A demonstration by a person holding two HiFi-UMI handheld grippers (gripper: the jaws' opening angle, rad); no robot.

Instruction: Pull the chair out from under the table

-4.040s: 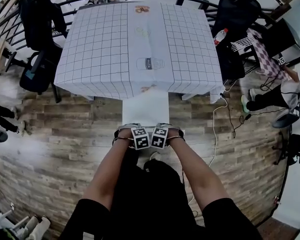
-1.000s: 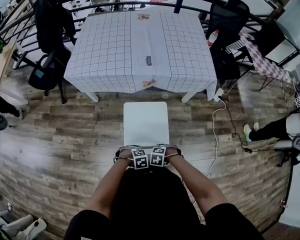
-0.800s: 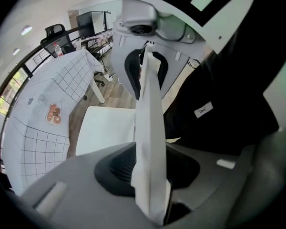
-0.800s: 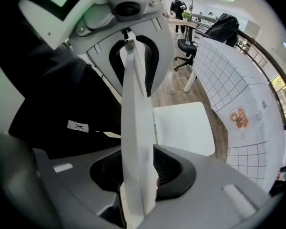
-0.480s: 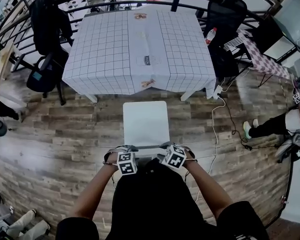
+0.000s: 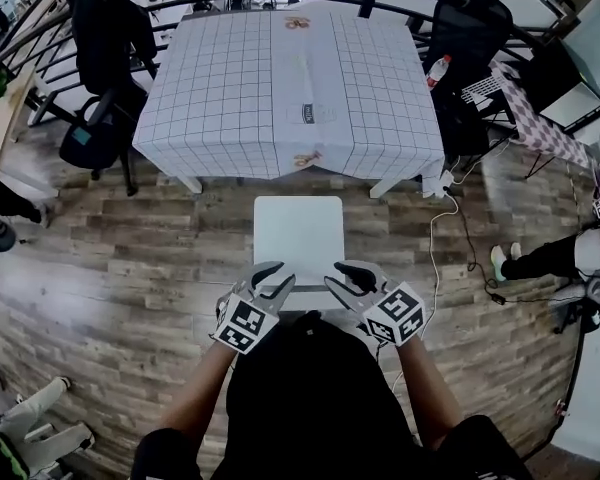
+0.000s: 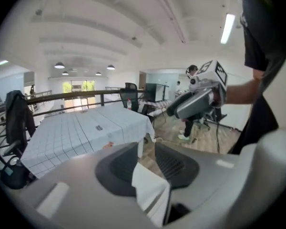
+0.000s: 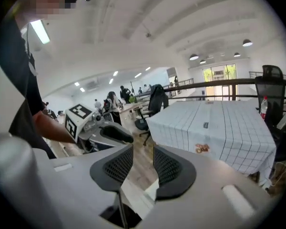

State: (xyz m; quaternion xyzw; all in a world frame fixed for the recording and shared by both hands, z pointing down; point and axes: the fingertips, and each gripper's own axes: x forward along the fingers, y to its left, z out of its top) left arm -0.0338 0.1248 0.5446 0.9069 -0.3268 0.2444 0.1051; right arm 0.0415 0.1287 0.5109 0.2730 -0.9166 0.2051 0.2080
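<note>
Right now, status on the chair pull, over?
Left gripper and right gripper open, jaws just narrowed, gripping nothing. White square-seated chair stands clear of the grid-clothed table. Nothing blocks it.

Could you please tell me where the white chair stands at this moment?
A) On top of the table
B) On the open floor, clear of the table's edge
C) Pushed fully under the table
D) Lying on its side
B: in the head view the chair shows its whole seat, with a strip of wooden floor between it and the near edge of the table.
</note>
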